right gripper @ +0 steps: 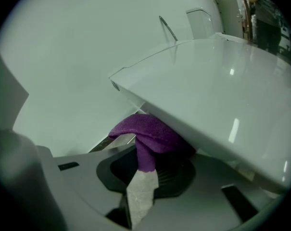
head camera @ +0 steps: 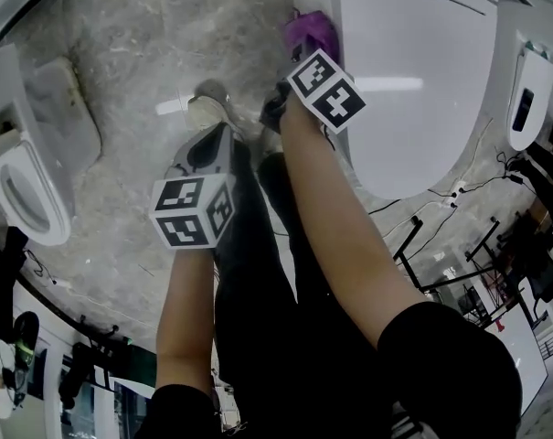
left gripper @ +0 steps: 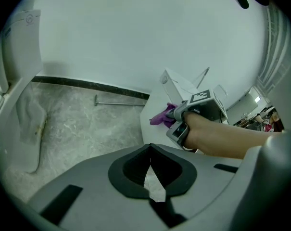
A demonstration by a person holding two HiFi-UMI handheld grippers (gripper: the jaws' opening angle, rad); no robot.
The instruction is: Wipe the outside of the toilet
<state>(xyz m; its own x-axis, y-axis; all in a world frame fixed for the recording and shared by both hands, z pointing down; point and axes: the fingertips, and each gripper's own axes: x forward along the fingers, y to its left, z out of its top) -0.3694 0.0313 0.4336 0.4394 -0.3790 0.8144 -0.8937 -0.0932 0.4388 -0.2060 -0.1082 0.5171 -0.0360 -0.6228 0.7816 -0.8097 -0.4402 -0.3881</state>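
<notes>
Right gripper view shows the right tongs [right gripper: 144,160] pinching one narrow fold of a purple terry cloth [right gripper: 147,131], bunched under the overhang of the glossy white toilet [right gripper: 222,95]. Dragging there could tug that fold free. The left tongs [left gripper: 150,155], pressed together and empty, hang over the grey marbled floor [left gripper: 87,124].

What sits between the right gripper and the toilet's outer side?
A purple cloth, pinched by the fingers of the right gripper and bunched against the toilet under its overhanging edge. The right gripper view shows it plainly.
</notes>
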